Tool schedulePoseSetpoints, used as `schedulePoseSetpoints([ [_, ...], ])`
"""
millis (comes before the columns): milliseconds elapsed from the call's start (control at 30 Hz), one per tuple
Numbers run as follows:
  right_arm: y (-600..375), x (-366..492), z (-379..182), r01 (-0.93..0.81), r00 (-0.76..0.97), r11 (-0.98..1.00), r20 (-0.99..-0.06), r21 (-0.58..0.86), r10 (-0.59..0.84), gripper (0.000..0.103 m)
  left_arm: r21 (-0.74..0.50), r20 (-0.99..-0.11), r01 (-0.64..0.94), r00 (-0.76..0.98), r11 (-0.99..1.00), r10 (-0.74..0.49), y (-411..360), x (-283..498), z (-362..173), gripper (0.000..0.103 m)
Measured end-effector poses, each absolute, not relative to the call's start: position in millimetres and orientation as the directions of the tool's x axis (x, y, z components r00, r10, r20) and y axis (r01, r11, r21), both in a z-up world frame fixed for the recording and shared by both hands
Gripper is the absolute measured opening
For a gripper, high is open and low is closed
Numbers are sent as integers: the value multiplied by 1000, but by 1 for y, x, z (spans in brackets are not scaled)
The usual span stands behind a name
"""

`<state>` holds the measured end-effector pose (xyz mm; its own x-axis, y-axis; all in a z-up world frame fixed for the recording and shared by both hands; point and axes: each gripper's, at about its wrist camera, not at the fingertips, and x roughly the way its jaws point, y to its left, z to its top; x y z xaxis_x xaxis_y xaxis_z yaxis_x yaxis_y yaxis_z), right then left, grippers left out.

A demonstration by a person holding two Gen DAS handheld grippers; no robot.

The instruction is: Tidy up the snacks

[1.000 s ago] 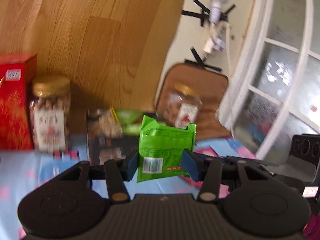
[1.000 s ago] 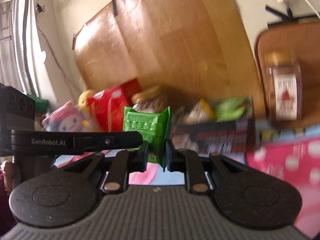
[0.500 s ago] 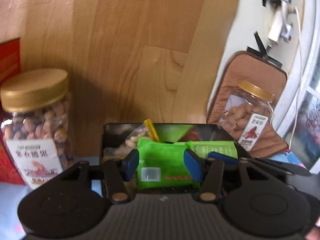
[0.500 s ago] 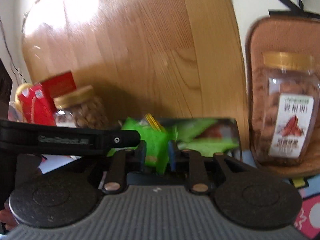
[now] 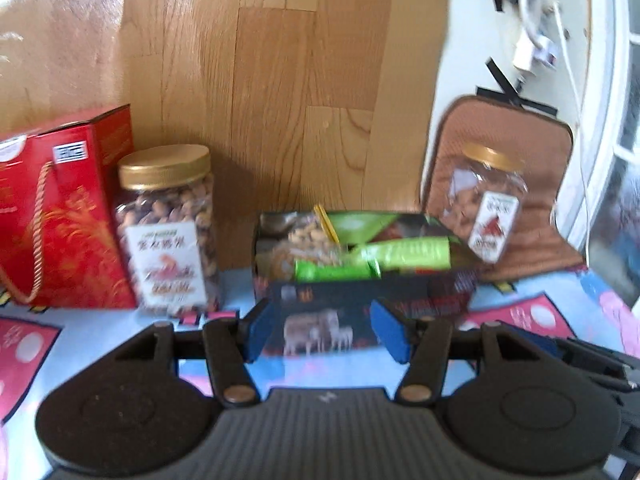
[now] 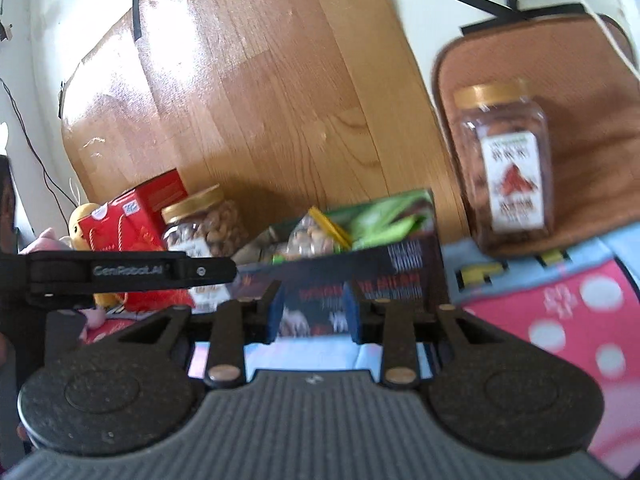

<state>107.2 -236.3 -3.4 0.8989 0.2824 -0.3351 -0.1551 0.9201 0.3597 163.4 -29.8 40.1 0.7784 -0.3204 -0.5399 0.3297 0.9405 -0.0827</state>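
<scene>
The left tongs [image 5: 328, 330] and right tongs [image 6: 314, 314] both hang empty, jaws opening, blue pads apart with nothing between them. Dead ahead at twelve o'clock sits the dark rectangular cardboard box [image 5: 360, 304] on the glossy printed desk [image 5: 532, 316], crinkly green snack packets [image 5: 400, 258] lying inside it. At ten o'clock stands a clear plastic nut jar [image 5: 168, 232] with a gold lid, touching a red gift box [image 5: 64, 216]. At two o'clock a second jar [image 5: 486, 208] stands against a brown woven cushion [image 5: 532, 152].
</scene>
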Motion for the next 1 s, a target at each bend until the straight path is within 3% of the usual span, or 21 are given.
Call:
schedulePoseSetpoints([
  [167,-237,86,9,-123,895,917,-356,379,267,43,-65,-554,316,777,947,-297,-29,133,47,60],
  [300,-241,86,41,-166,868,921,-391,353,307,55,-28,-550,292,794,956,-259,-27,121,63,61],
  [533,-264,96,90,-149,783,914,-519,377,342,55,34,-515,284,827,958,-226,-26,105,91,64],
  [600,-267,98,100,-130,769,919,-548,371,330,55,42,-495,278,840,960,-222,-28,102,100,72],
  [667,-267,97,109,-117,760,927,-569,355,314,57,46,-470,272,855,961,-220,-30,98,109,88],
  [767,-265,91,116,-93,757,935,-587,341,289,70,62,-434,252,878,966,-202,-36,88,119,103],
  [833,-261,81,118,-63,776,943,-577,328,252,92,62,-427,246,883,967,-197,-38,82,122,103],
  [900,-255,71,120,-30,790,957,-580,288,199,99,49,-436,246,877,968,-201,-39,79,123,103],
  [1000,-247,60,121,-27,799,971,-579,240,165,100,40,-466,216,868,975,-174,-41,77,122,103],
])
